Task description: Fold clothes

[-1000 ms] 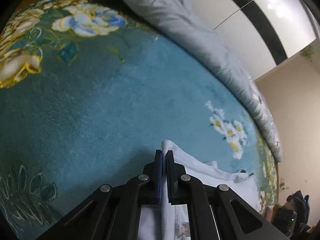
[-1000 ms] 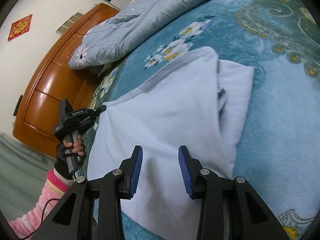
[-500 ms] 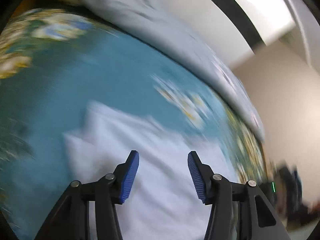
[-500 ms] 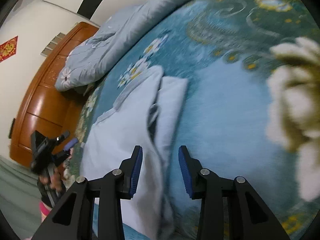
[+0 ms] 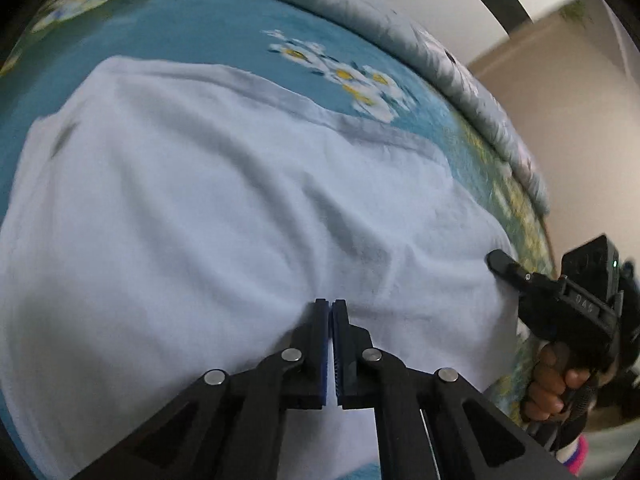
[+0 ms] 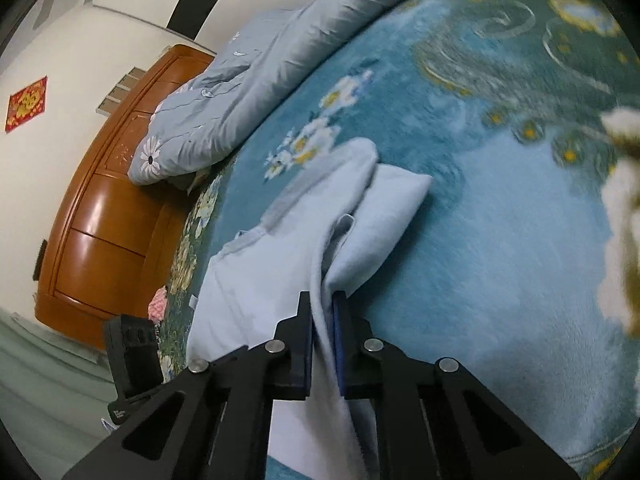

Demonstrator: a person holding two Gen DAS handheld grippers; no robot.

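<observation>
A pale blue-white garment (image 5: 208,208) lies spread on a teal flowered blanket (image 5: 192,28). In the left wrist view my left gripper (image 5: 330,304) has its jaws pressed together at the garment's near edge, pinching the cloth. In the right wrist view the garment (image 6: 256,280) is partly folded, and my right gripper (image 6: 322,300) is shut on its near edge, with cloth running between the jaws. The right gripper's body (image 5: 576,300) and the hand holding it show at the right of the left wrist view.
A grey-blue quilt (image 6: 260,72) lies bunched along the far side of the blanket. A wooden headboard (image 6: 104,216) stands at the left. The left gripper's body (image 6: 134,356) shows at lower left. A blurred white and yellow shape (image 6: 620,220) fills the right edge.
Both grippers were open half a second ago and are now shut on the garment's near edge. The left gripper let go of a corner a second ago and moved across the garment.
</observation>
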